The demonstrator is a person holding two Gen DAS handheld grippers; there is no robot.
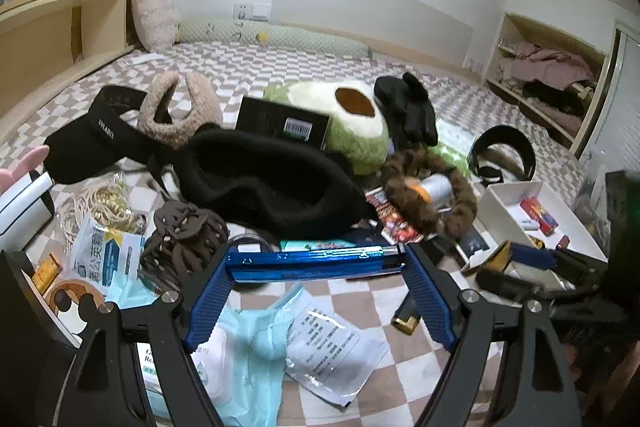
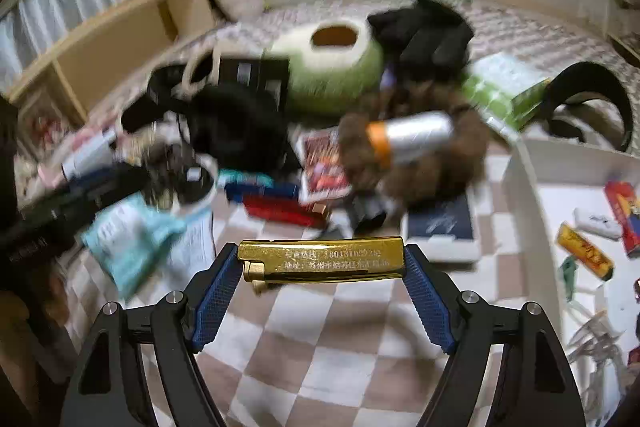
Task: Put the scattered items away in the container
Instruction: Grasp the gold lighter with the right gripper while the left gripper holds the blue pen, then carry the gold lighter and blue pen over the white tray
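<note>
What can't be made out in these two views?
- Right wrist view: motion blur smears the pile; gold lighter lettering only partly legible.
- Left wrist view: white box partly hidden by the right gripper's dark body; blue lighter hides what lies behind it.

Right tool clamps gold lighter; background blurred.

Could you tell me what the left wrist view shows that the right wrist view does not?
Only the left wrist view shows the left gripper shut on a blue lighter, plus a brown hair claw in clear detail.

Only the right wrist view shows the right gripper shut on a gold lighter, and a red lighter lying on the checked sheet.

Both show the avocado plush, the furry brown scrunchie and the white box.
</note>
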